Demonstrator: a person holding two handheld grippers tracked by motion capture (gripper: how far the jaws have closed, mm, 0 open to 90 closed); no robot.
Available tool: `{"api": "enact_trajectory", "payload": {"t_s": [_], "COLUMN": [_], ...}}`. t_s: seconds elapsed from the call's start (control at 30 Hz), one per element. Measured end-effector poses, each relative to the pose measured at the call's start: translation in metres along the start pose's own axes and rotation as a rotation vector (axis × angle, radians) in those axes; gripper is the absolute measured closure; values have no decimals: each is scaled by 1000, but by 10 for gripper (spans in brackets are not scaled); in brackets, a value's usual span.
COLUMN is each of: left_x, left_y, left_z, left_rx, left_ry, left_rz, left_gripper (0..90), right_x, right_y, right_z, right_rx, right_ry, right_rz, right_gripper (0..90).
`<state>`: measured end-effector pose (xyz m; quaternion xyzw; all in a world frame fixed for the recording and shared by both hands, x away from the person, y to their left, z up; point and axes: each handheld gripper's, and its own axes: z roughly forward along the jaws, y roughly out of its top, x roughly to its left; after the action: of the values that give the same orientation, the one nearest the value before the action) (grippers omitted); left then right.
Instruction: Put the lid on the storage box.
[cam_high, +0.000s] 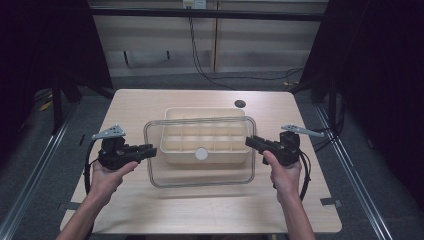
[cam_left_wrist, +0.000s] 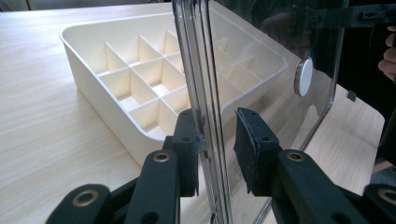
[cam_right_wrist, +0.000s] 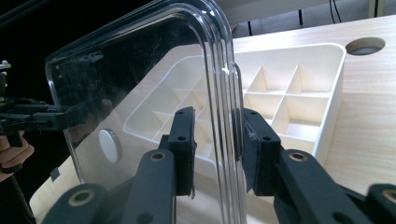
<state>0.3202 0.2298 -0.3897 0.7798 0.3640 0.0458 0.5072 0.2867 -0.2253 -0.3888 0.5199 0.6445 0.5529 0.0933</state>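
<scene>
The left gripper (cam_high: 150, 150) and right gripper (cam_high: 250, 142) each clamp their fingers on an end of the clear lid (cam_high: 200, 177). The lid hangs above the divided tray (cam_high: 172, 150) on the surface (cam_high: 150, 210).

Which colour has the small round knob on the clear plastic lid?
The small round knob is white or pale grey, best seen in the left gripper view.
</scene>
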Motion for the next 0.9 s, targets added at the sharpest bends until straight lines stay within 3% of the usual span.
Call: {"api": "enact_trajectory", "payload": {"t_s": [0.37,0.9], "left_x": [-2,3], "left_y": [18,44], "left_z": [3,2], "left_rx": [-54,-69], "left_ry": [-6,21], "left_rz": [-13,21], "left_gripper": [705,695], "right_x": [-6,-10], "right_y": [14,34], "right_z": [-1,8], "right_rx": [-30,-48], "right_ry": [-3,0], "right_rz": [12,7], "right_gripper": [680,676]}}
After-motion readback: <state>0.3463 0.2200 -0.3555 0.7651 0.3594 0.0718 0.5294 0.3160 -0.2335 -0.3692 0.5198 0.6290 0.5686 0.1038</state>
